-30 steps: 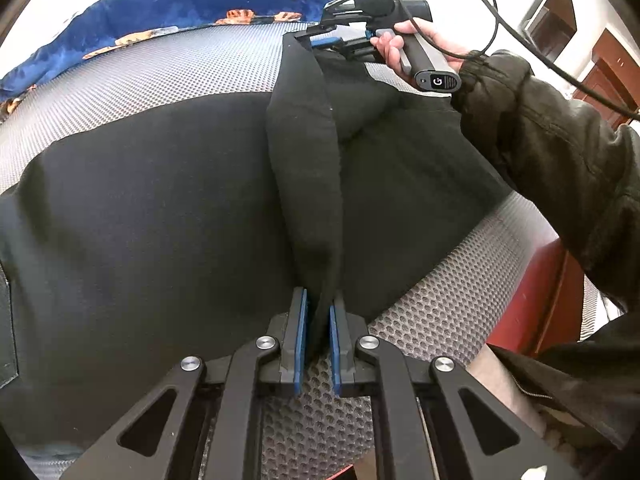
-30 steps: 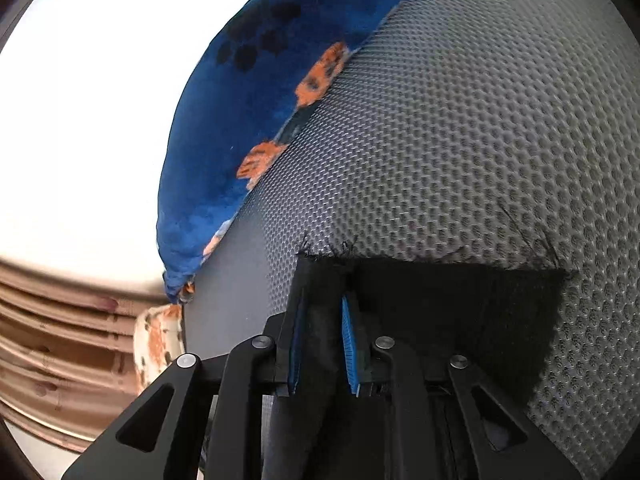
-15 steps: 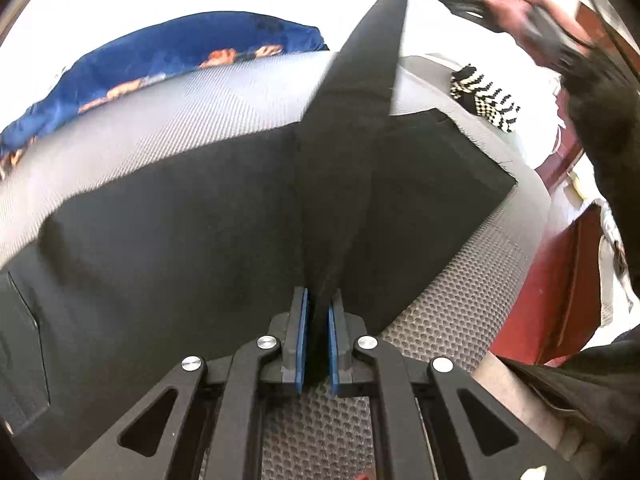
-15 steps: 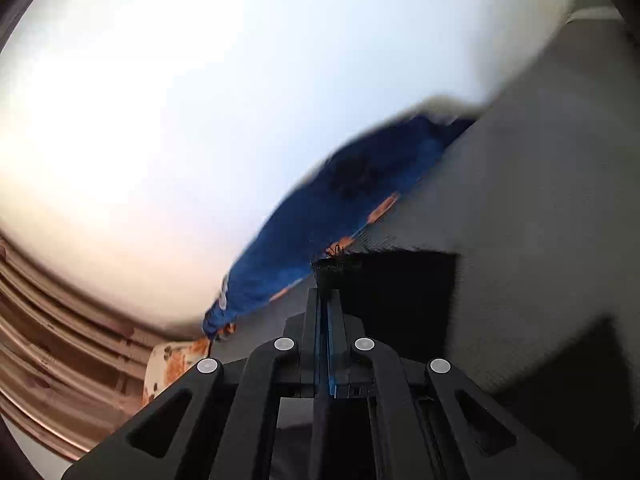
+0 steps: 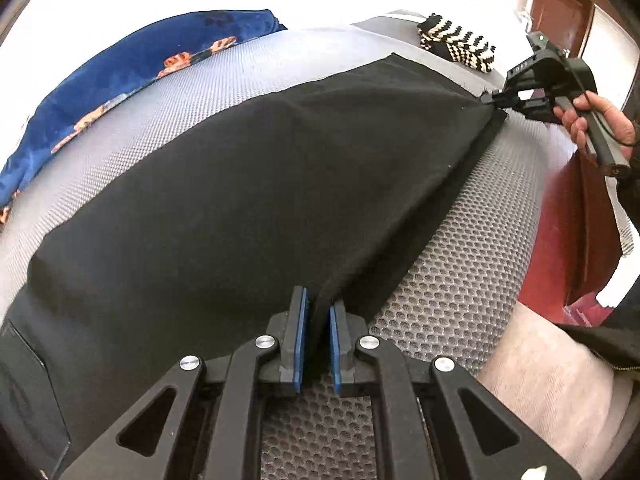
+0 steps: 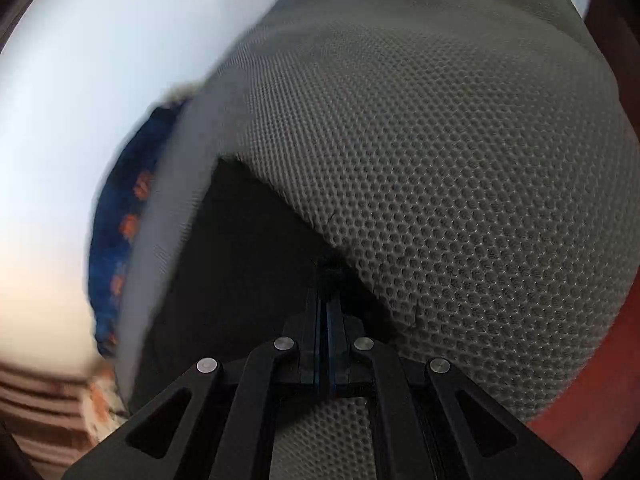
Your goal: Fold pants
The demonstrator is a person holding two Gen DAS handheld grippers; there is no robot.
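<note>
Black pants [image 5: 248, 184] lie spread on a grey mesh mattress [image 5: 460, 288], one leg folded over the other. My left gripper [image 5: 318, 320] is shut on the near edge of the pants, at the crotch end. My right gripper [image 5: 498, 100] is shut on the hem corner at the far right, held by a hand. In the right wrist view the right gripper [image 6: 325, 280] pinches the frayed black hem, and the pants [image 6: 240, 264] stretch away to the left.
A blue pillow with orange prints [image 5: 120, 76] lies along the far left edge of the mattress. A black-and-white striped cloth [image 5: 460, 44] sits at the far end. A red-brown bed frame [image 5: 572, 224] runs along the right side.
The right gripper swung the lifted pant leg up and across to the right, then down. The leg now lies flat over the other. The left gripper stayed shut in place.
</note>
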